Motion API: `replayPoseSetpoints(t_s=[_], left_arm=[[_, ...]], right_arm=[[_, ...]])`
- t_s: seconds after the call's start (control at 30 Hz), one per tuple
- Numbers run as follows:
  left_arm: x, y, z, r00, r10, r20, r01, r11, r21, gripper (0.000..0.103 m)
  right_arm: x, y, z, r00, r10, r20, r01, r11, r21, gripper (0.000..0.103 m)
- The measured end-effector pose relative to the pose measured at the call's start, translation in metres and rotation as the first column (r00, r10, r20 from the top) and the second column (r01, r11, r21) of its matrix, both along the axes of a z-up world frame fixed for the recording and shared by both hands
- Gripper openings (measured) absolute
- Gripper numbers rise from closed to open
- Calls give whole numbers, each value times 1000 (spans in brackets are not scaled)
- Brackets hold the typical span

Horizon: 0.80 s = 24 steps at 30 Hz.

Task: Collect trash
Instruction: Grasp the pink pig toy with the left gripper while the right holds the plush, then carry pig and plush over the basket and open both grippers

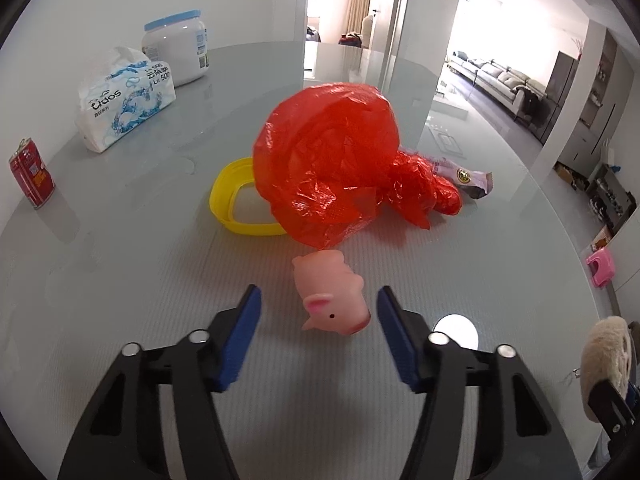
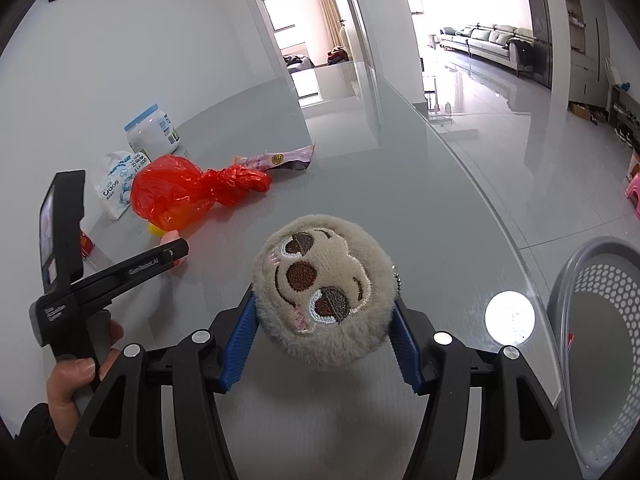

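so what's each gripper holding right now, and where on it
The right gripper clamps the round plush toy across its sides. The left gripper holds nothing: the pink pig toy lies between its pads, ungripped.

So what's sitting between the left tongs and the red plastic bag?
The pink pig toy lies between the left tongs and the red plastic bag, its head between the open pads, seen in the left wrist view.

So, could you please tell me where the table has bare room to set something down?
Bare glass table lies between the red can and the left gripper, and in the right view between the plush toy and the snack wrapper. It is crowded around the red plastic bag, yellow lid and pink pig toy.
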<state>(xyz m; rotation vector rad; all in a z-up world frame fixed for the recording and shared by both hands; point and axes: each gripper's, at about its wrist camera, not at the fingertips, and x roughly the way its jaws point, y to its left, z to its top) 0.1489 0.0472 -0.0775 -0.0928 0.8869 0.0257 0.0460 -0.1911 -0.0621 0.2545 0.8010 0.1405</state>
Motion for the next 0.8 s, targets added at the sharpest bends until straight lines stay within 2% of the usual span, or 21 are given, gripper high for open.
replayPoseSetpoints(t_s=[0.03, 0.07, 0.1, 0.3, 0.57, 0.7, 0.8], left_arm=[[1, 0, 0, 1000, -2, -2, 2, 1000, -6, 46], [1, 1, -1, 1000, -6, -4, 6, 1000, -17, 35], [1, 1, -1, 1000, -8, -5, 8, 1000, -24, 30], [-10, 2, 3, 1000, -20, 20, 21, 999, -25, 29], [-52, -19, 23, 990, -124, 67, 122, 992, 33, 29], [-71, -40, 38, 975, -196, 102, 193, 980, 42, 29], [-81, -66, 49, 955, -272, 121, 269, 962, 47, 29]], right_arm=[[-1, -2, 0, 1000, -1, 1, 1, 1000, 3, 59], [-2, -3, 0, 1000, -3, 3, 3, 1000, 5, 59], [-3, -4, 1, 1000, -5, 4, 5, 1000, 8, 59], [-11, -11, 1, 1000, -12, 8, 12, 1000, 24, 59], [-23, -24, 2, 999, -37, 6, 37, 999, 17, 59], [-34, -35, 3, 998, -66, 11, 65, 998, 13, 59], [-49, -51, 9, 995, -99, 29, 99, 995, 8, 59]])
